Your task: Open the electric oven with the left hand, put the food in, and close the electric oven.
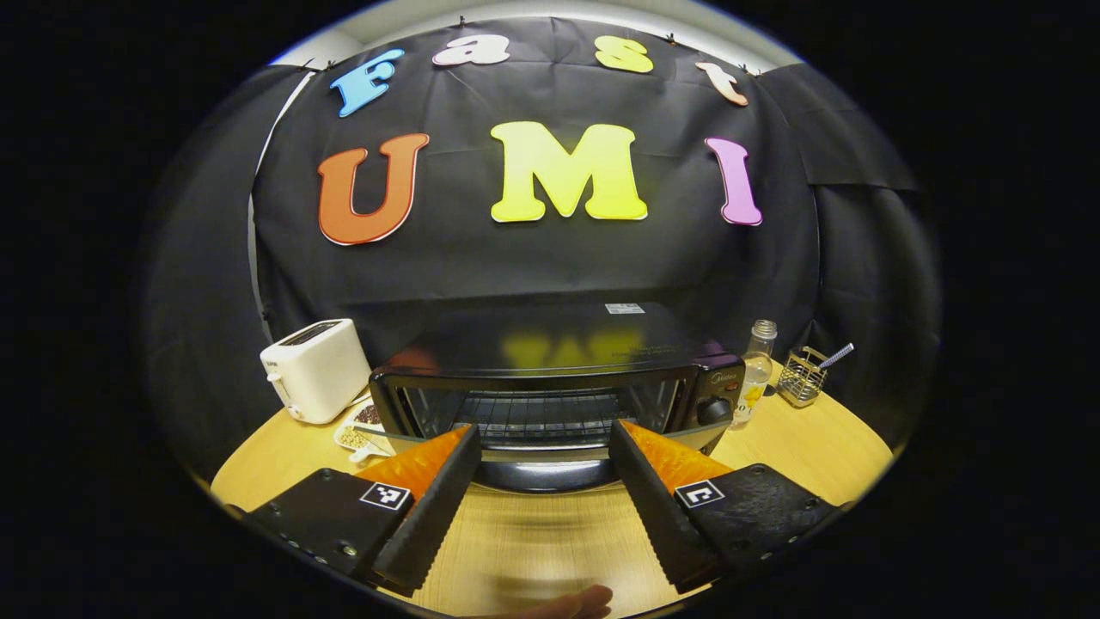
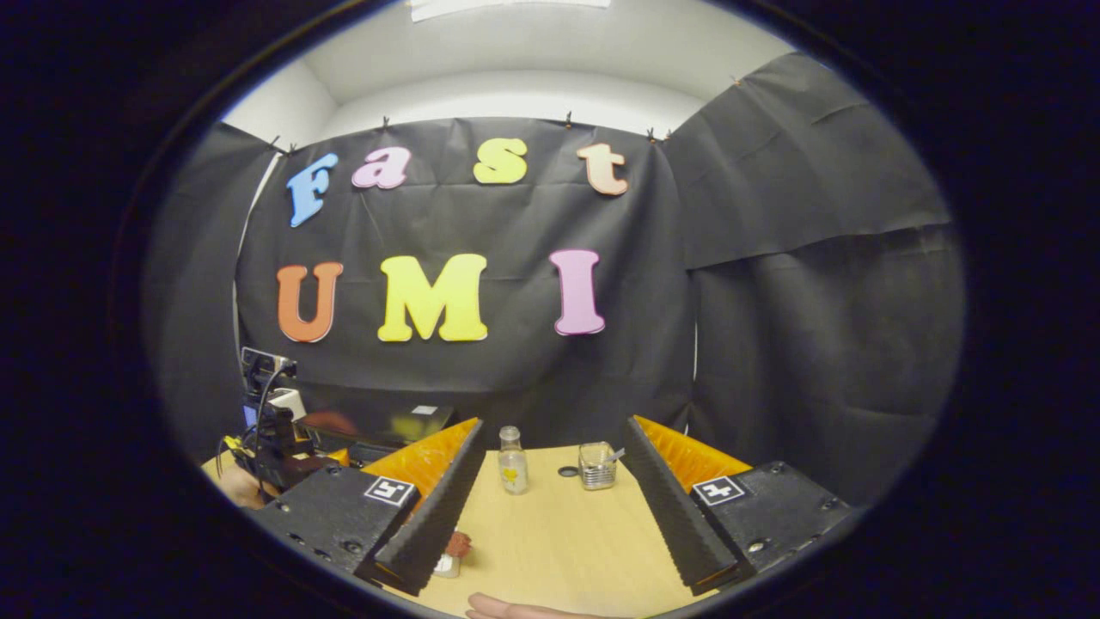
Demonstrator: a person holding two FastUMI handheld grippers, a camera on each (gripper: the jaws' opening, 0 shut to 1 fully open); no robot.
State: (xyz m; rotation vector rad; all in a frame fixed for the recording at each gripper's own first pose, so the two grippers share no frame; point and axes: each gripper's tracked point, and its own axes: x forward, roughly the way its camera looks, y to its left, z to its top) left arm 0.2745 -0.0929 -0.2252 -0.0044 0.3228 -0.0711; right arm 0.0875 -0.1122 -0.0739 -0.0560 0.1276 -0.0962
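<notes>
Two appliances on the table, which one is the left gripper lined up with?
The black electric oven, dead ahead between the open left gripper fingers, glass door and rack facing it. The white toaster stands off to the oven's left, outside the fingers.

Left tool (image 1: 543,447), fingers apart, faces the electric oven (image 1: 559,387).

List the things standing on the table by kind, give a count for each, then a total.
Oven: 1
Toaster: 1
Bottle: 1
Wire basket: 1
Dish: 1
Small jar: 1
Total: 6
</notes>
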